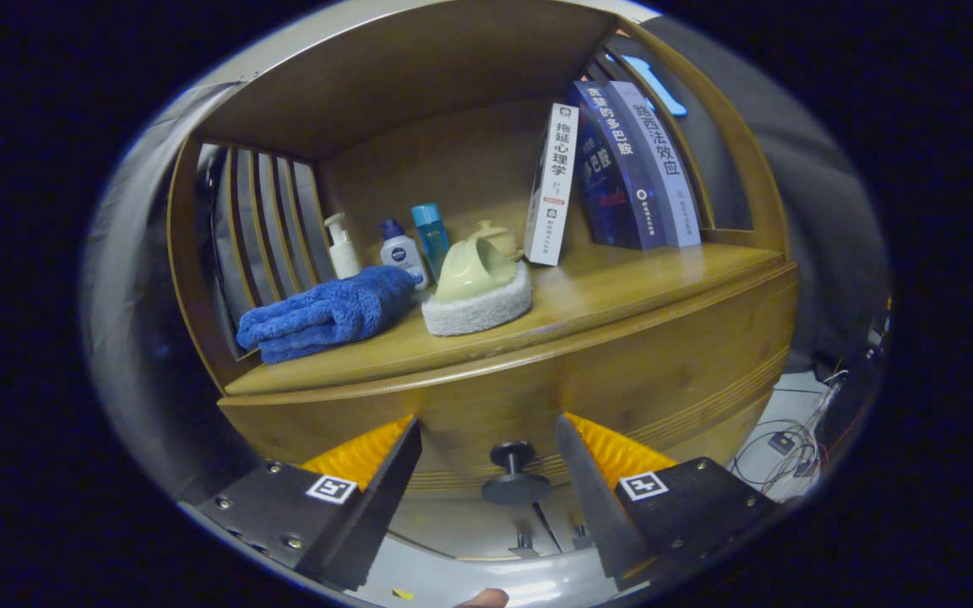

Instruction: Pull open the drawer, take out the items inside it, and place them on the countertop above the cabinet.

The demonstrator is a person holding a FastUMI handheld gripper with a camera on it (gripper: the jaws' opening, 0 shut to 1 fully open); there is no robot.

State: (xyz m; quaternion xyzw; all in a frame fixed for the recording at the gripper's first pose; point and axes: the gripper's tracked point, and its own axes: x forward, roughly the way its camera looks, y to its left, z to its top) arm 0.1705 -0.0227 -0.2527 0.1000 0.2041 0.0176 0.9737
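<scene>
Your gripper (488,447) is spread wide, the drawer knob (513,469) between its fingers, untouched; blue towel (330,312) on the countertop (613,283).

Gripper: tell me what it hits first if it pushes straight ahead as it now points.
Probably the black drawer knob, which sits between the open gripper's fingers, with the wooden drawer front right behind it. How far off the knob is can't be judged.

The blue towel (330,312) hid the base of the small bottle (400,252) behind it. The cup (476,272) covered part of the teapot (495,238). Below the knob (513,473), small fittings were too blurred to tell.
</scene>
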